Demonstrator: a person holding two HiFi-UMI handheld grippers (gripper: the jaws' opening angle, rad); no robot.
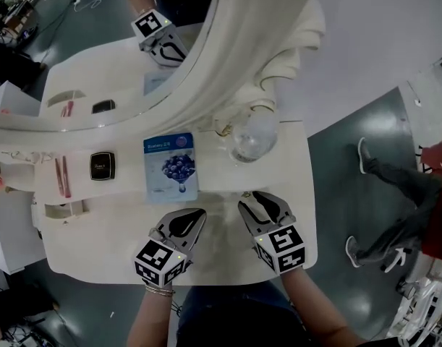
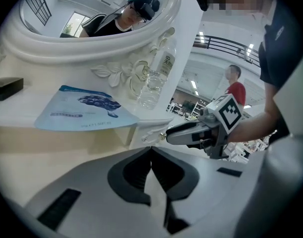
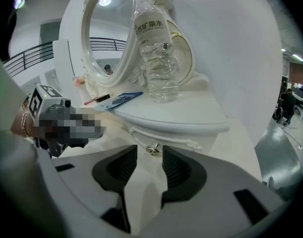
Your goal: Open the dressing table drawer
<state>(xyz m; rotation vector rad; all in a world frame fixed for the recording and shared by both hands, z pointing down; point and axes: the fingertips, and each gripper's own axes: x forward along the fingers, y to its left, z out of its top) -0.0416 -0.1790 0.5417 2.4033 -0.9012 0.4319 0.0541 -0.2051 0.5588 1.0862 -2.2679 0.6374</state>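
Step (judged): approach to the pull; drawer not yet opened.
Drawer (image 3: pixel 183 139): under the front edge of the dressing table (image 1: pixel 112 223), toward its right corner; front looks flush, so shut.
Drawer knob (image 3: pixel 152 148): small metal pull on the drawer front, just ahead of the right jaw tips and centred in their gap.
Right gripper (image 3: pixel 150 151): jaws wide, nothing pinched. Angled down at the front edge, likely to straddle the knob before closing.
Left gripper (image 2: pixel 151 150): jaws together, holding nothing. It hovers over the front edge beside the right one, apparently parked clear of the drawer's path.
Table top: water bottle (image 1: pixel 253 139) upright at the back edge by the mirror (image 1: pixel 98 71). Blue sheet-mask packet (image 1: pixel 170 166) lies flat mid-surface. Black compact (image 1: pixel 102 165) and lipstick (image 1: pixel 62 176) lie toward the left edge. All sit back from the front edge.
Surface: white, glossy, ornate carved trim.
Room: grey floor (image 1: pixel 343 165); a person's legs at the right; open hall with railings.
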